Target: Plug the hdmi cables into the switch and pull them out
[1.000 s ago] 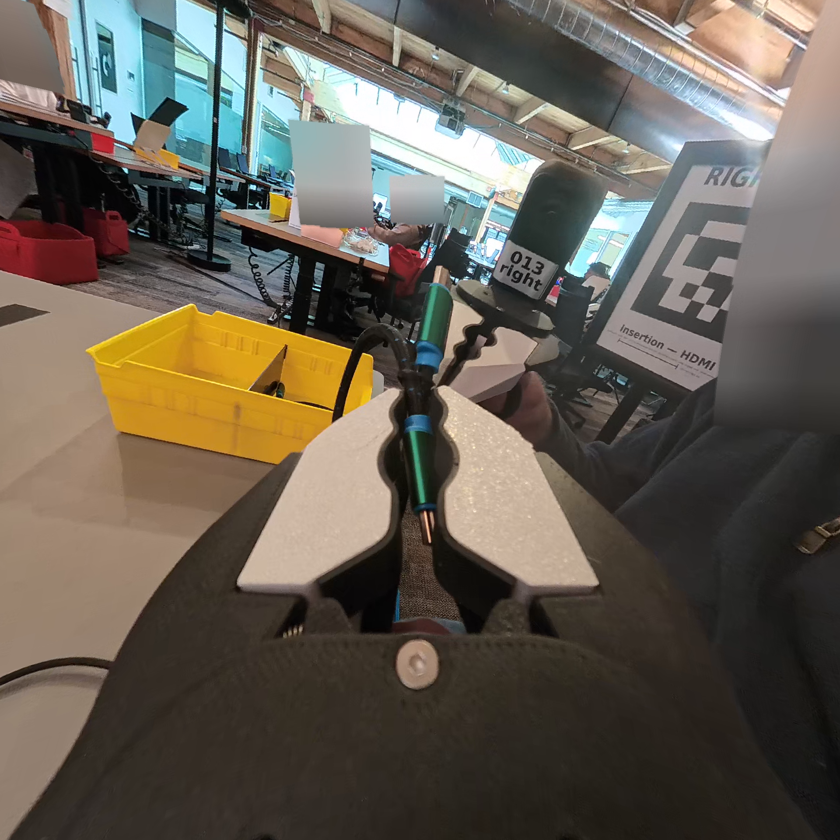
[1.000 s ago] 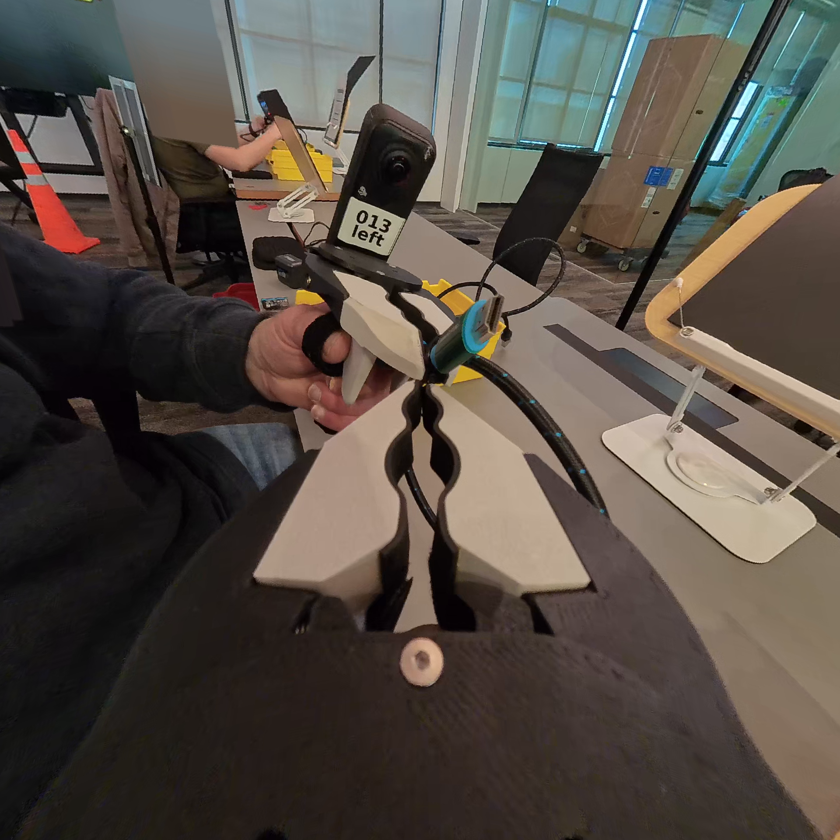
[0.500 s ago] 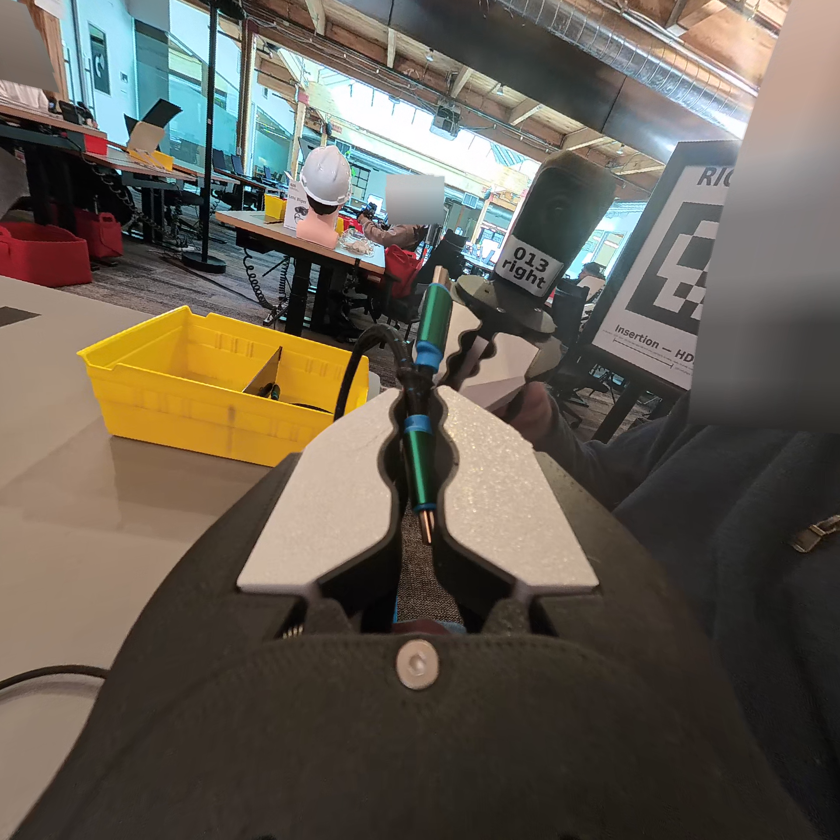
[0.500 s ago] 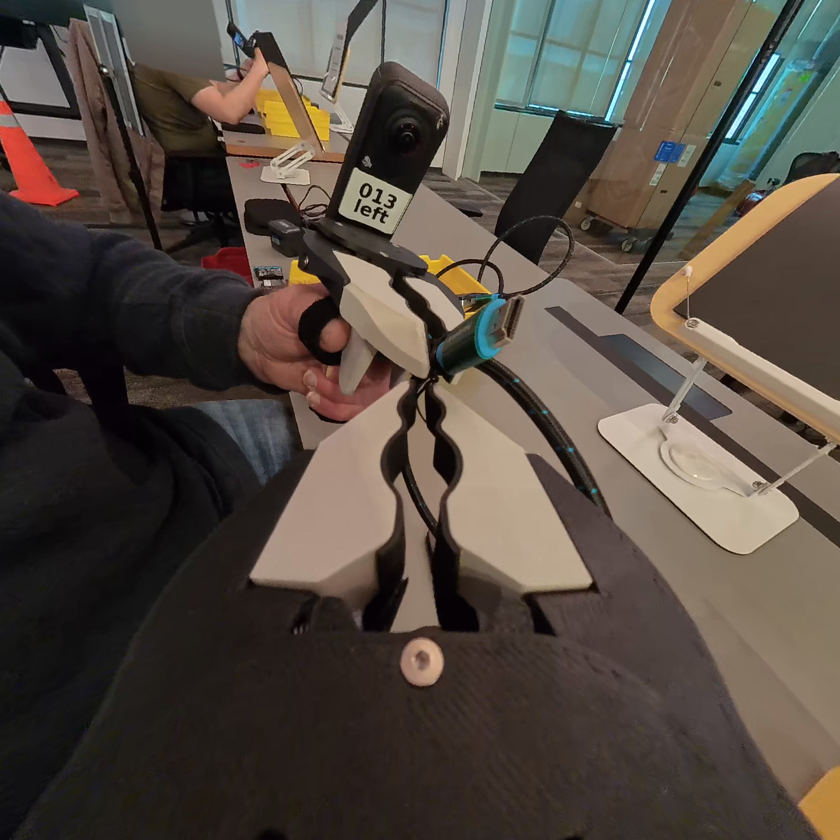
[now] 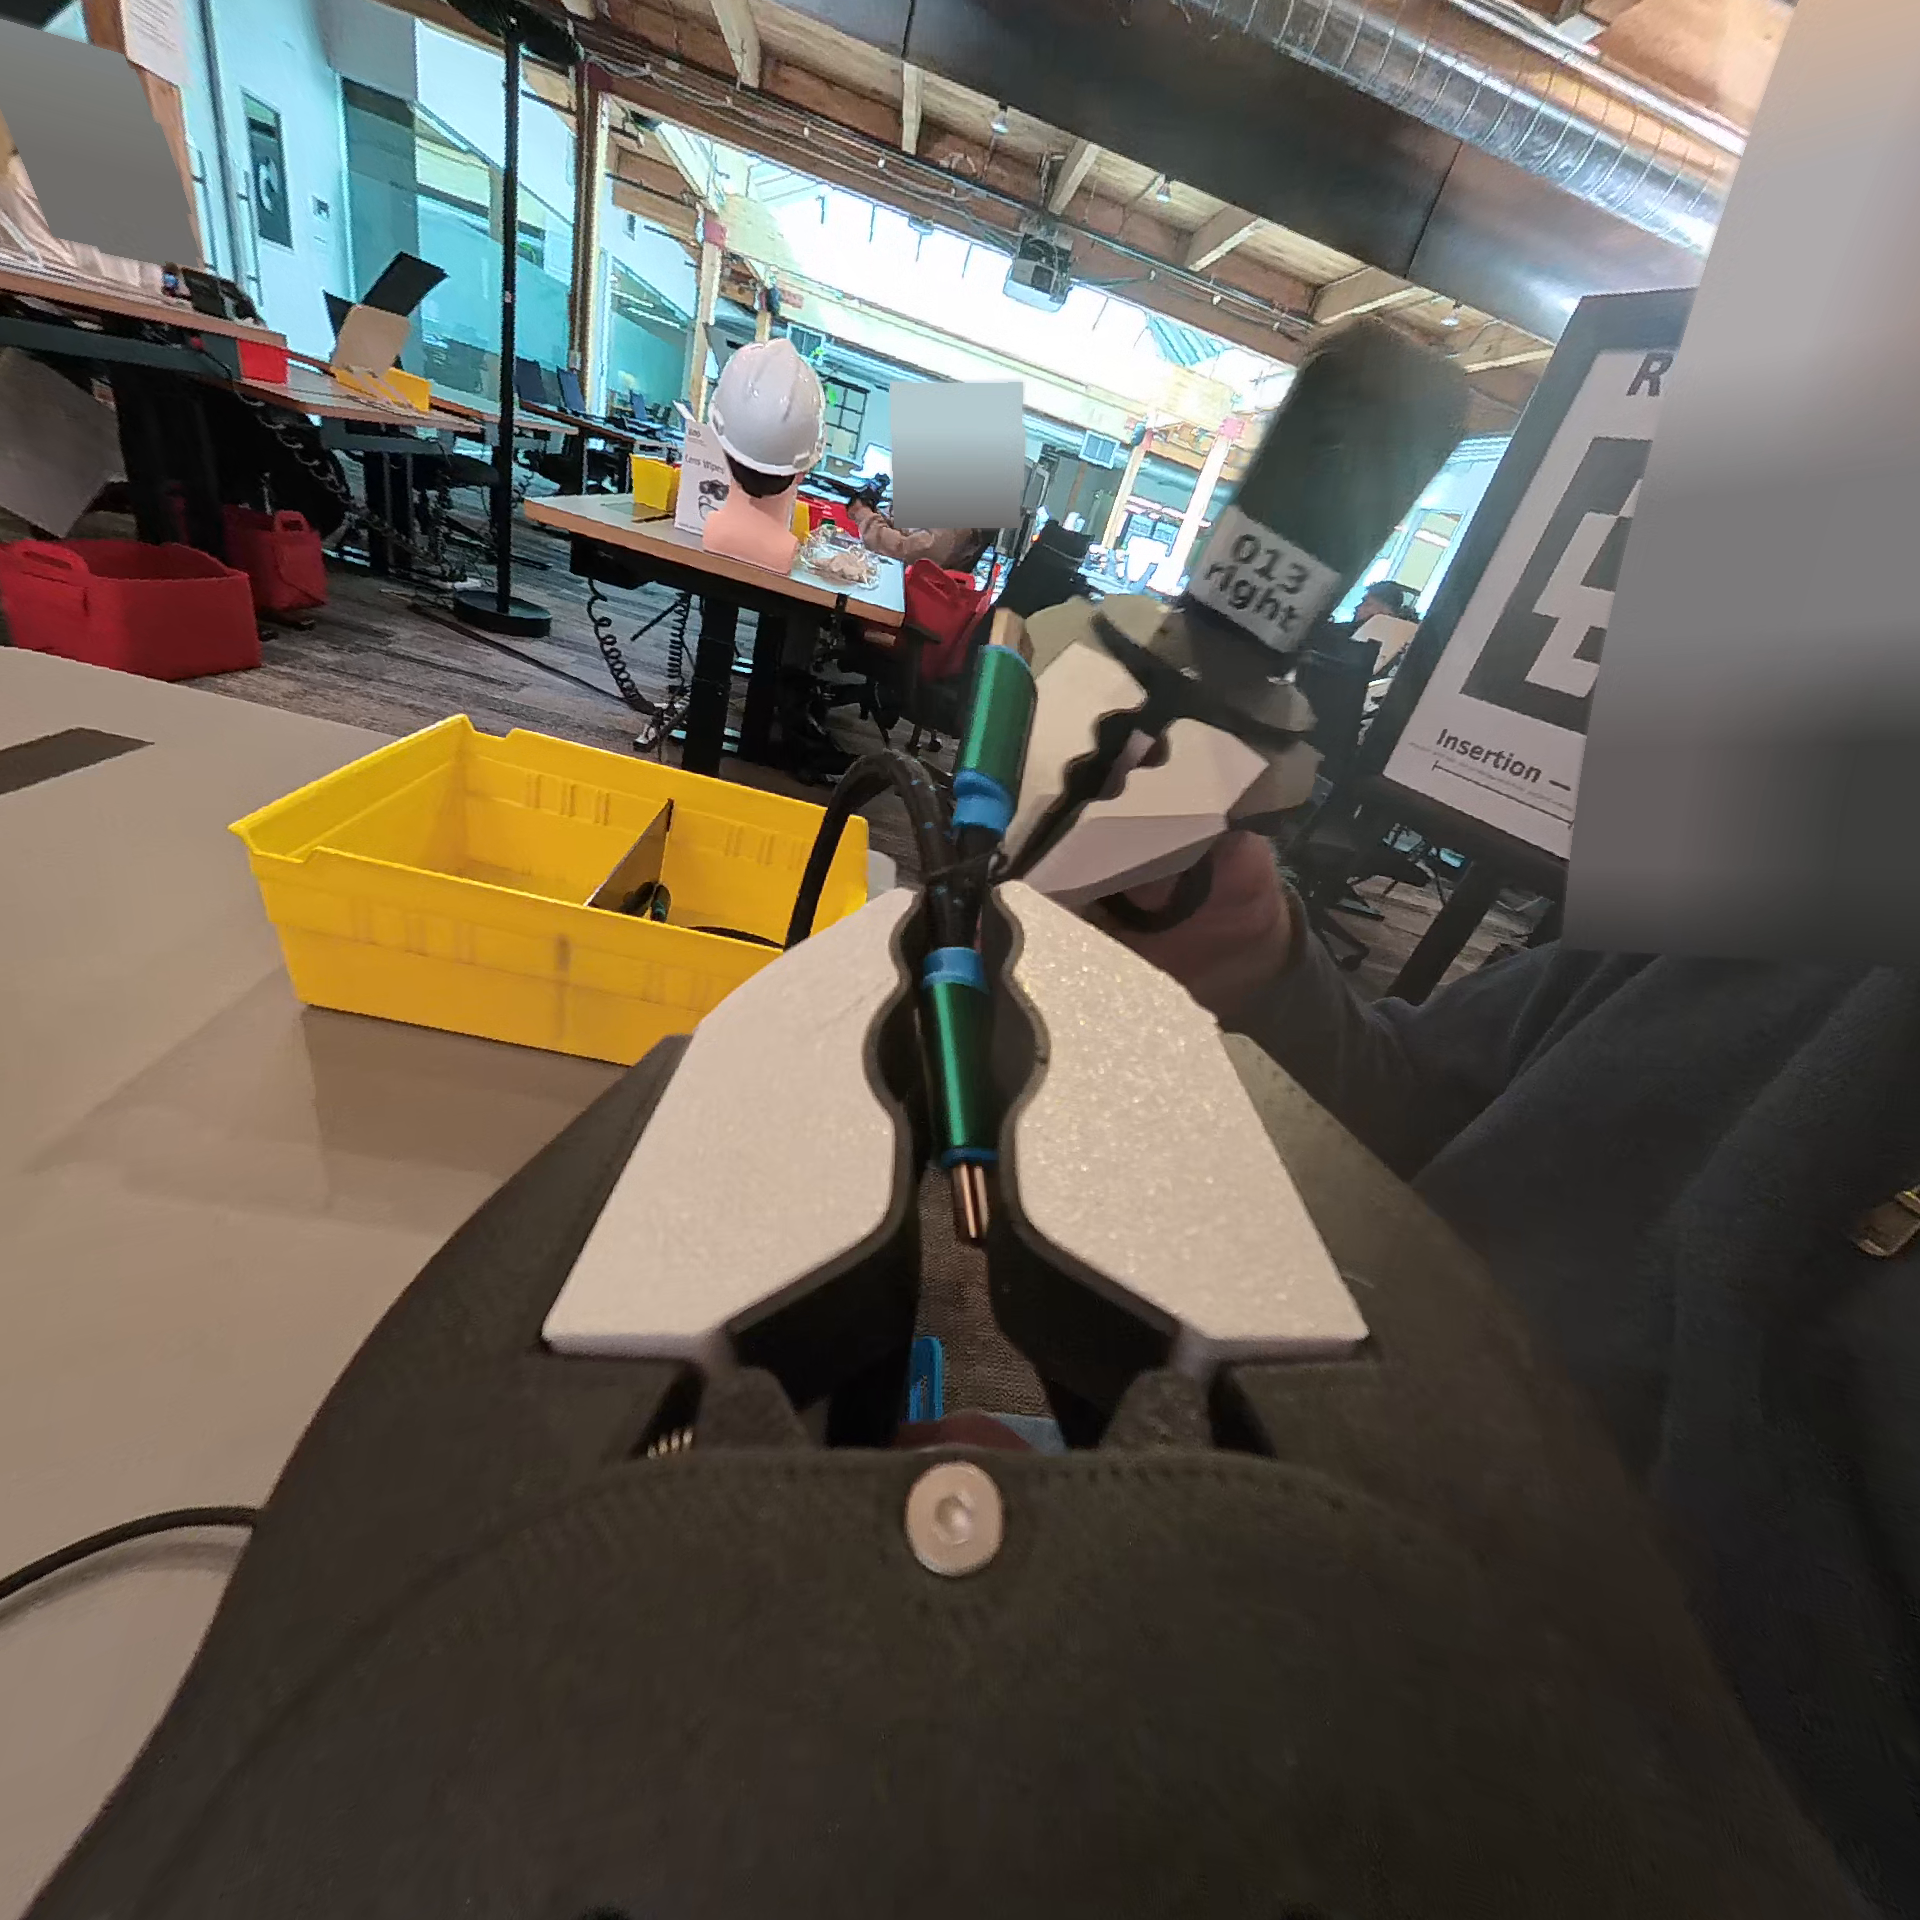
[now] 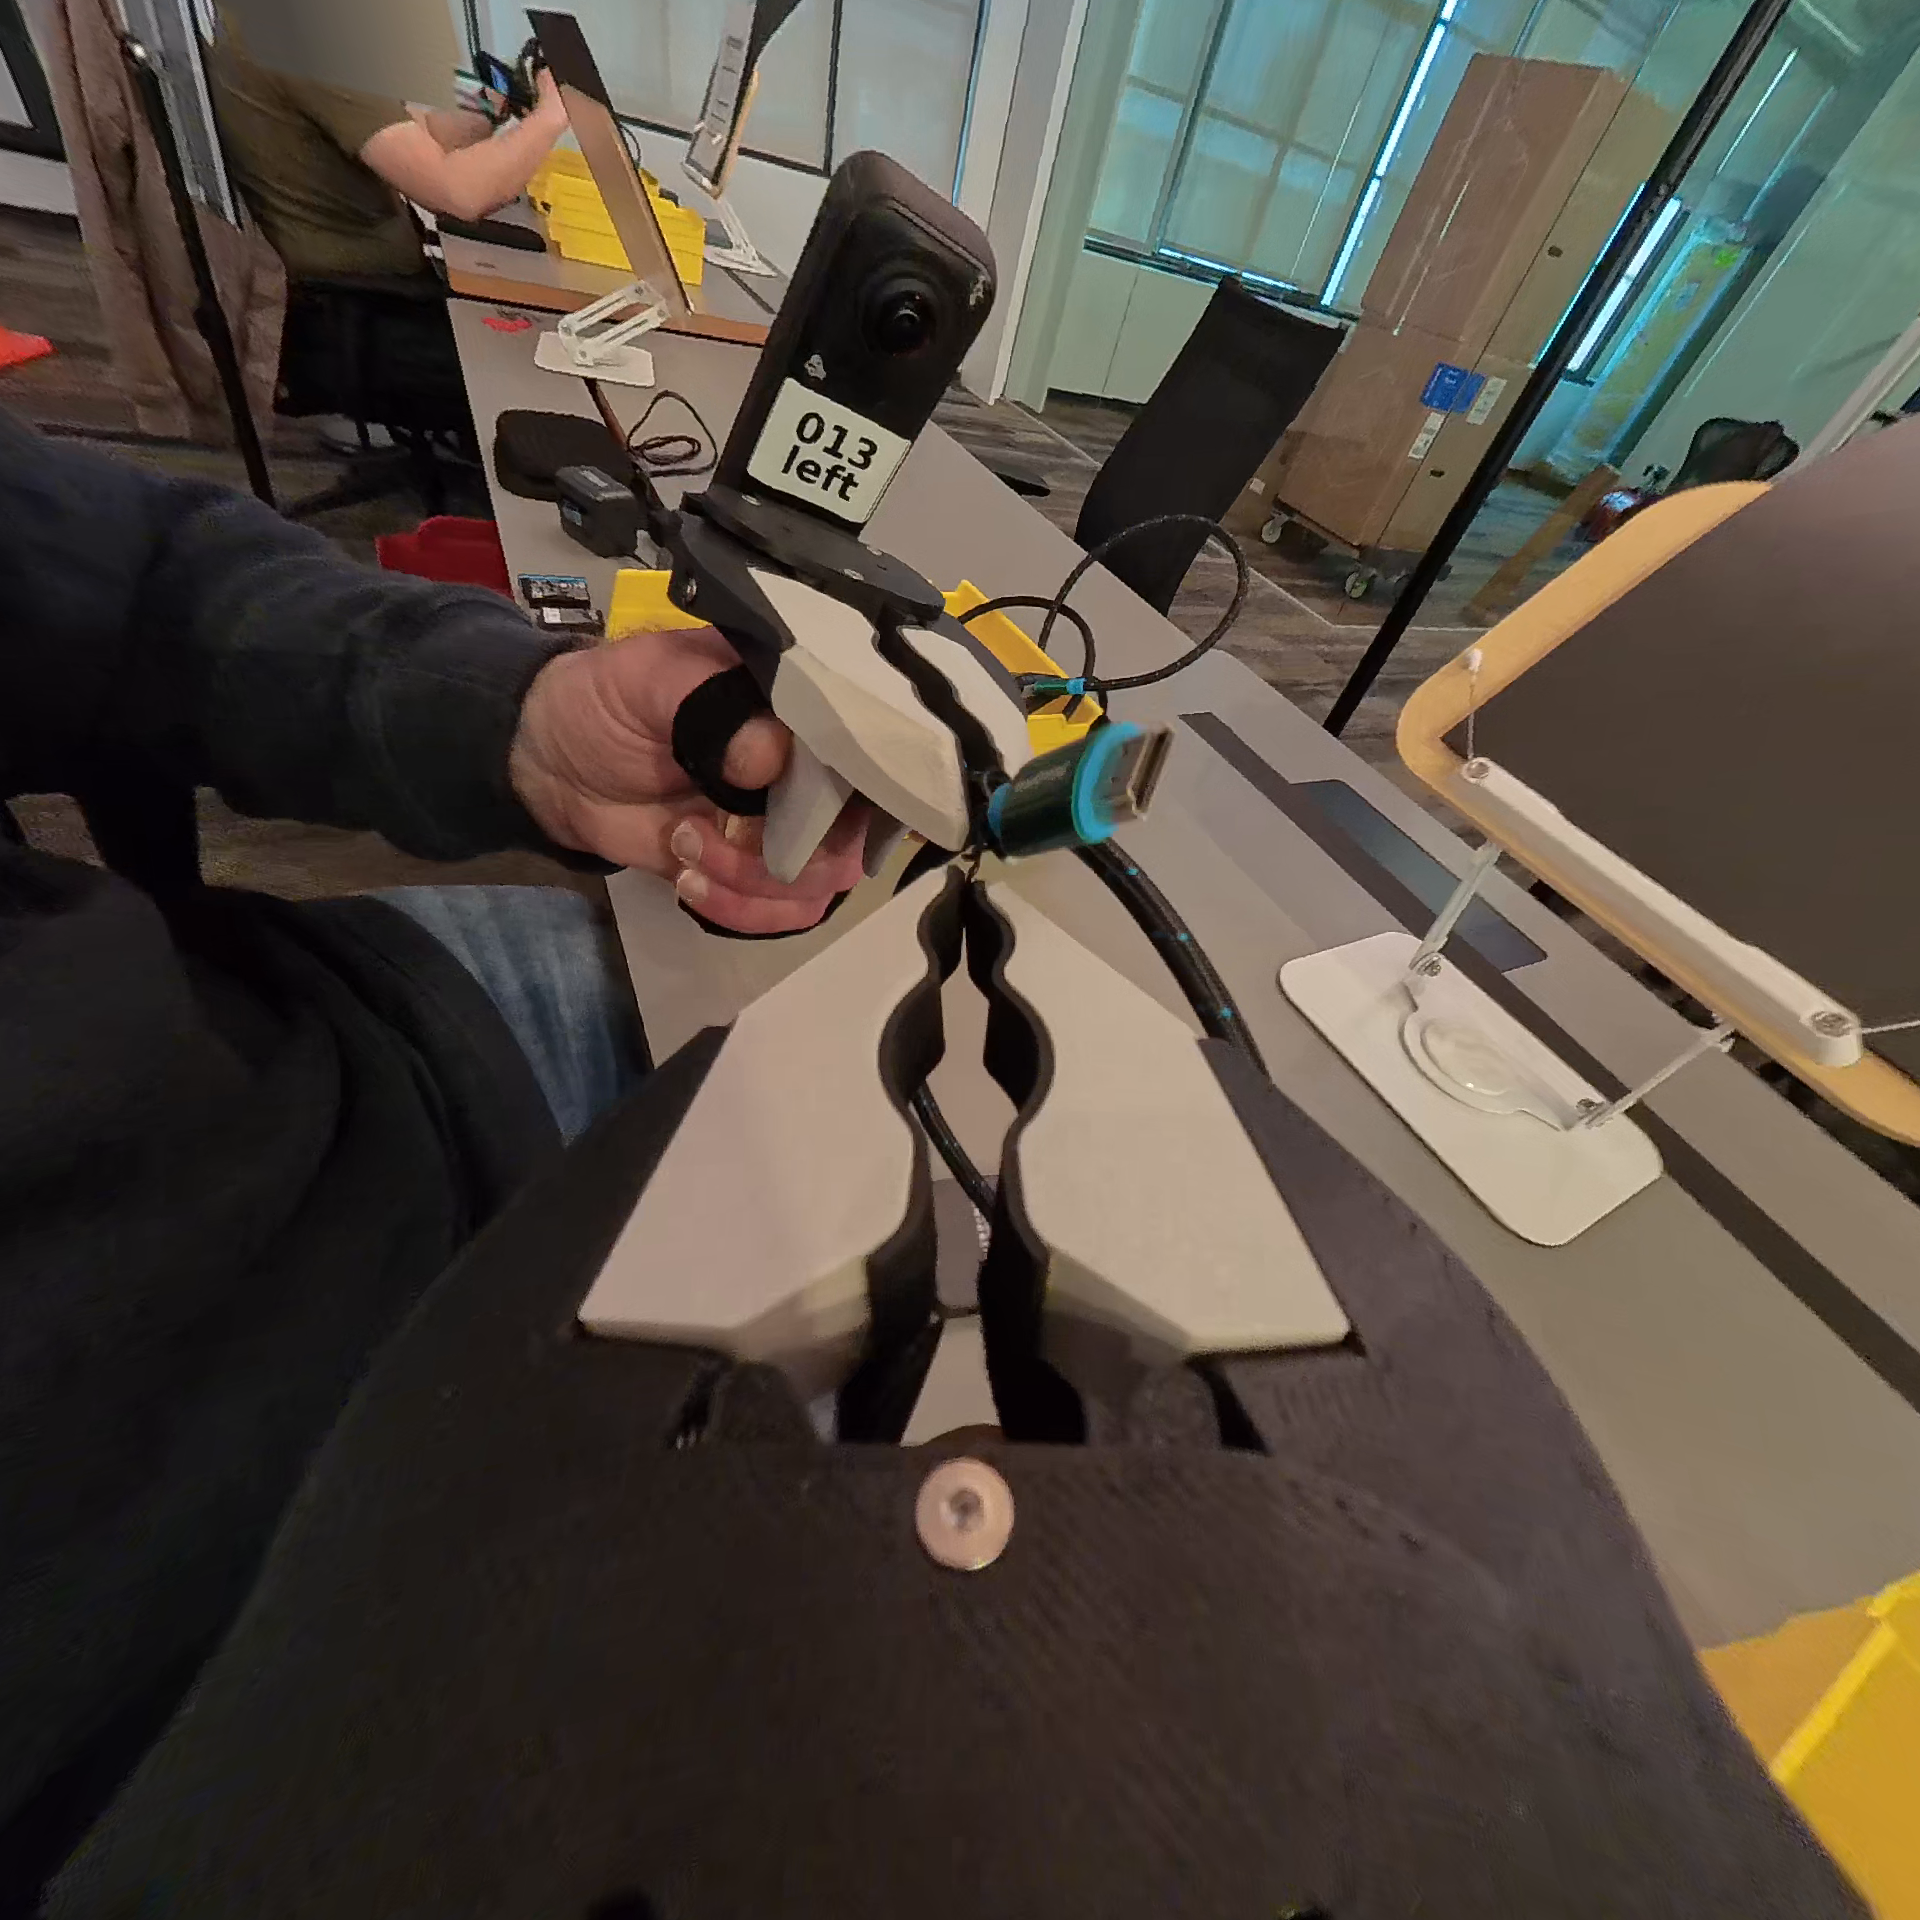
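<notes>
Your left gripper (image 5: 951, 914) pinches a green metal HDMI plug (image 5: 961, 1070); right gripper (image 6: 966, 883) clamps the thin braided cable (image 6: 951, 1138)

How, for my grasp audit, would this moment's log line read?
left gripper: shut on green plug | right gripper: shut on cable | switch: not in view

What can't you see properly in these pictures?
- Switch: in neither view.
- Yellow bin: left wrist view, its front wall hides most of the inside.
- HDMI cable: right wrist view, the body of the right hand-held gripper covers where it runs.
- Sign: left wrist view, cut off by a blur patch.
</notes>
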Demonstrator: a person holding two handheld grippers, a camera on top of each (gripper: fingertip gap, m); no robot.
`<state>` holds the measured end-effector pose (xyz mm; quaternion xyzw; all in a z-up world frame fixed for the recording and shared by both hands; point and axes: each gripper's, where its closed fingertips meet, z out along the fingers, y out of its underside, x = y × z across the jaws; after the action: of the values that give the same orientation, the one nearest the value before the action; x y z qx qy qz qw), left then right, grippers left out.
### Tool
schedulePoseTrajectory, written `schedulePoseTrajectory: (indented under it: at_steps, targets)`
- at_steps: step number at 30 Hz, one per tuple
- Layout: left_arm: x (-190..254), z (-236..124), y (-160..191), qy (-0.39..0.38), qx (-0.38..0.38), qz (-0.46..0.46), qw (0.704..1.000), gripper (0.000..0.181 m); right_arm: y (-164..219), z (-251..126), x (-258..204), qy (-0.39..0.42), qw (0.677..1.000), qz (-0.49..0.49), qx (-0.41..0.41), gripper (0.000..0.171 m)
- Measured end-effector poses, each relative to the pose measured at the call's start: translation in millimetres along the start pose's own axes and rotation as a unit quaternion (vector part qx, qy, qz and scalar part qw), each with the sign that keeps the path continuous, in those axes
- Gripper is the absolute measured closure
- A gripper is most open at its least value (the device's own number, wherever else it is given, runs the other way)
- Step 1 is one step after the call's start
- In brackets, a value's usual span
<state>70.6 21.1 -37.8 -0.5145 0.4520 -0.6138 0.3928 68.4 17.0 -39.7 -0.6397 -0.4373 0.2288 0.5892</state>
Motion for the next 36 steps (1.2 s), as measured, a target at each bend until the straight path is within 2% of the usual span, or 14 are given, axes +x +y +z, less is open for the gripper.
schedulePoseTrajectory:
  at_steps: [19,31,36]
  targets:
    - [-8,-5,-1,-0.039,-0.012,0.026,0.999,0.173,-1,-2,1,0.03,0.997,-0.066,-0.03,0.171]
    - [-7,-4,-1,-0.051,-0.022,0.045,0.997,0.173,4,-7,7,0.036,0.998,-0.053,-0.027,0.171]
    - [-9,-5,-2,-0.054,-0.018,0.038,0.998,0.173,1,1,0,0.011,1.0,-0.028,-0.005,0.171]
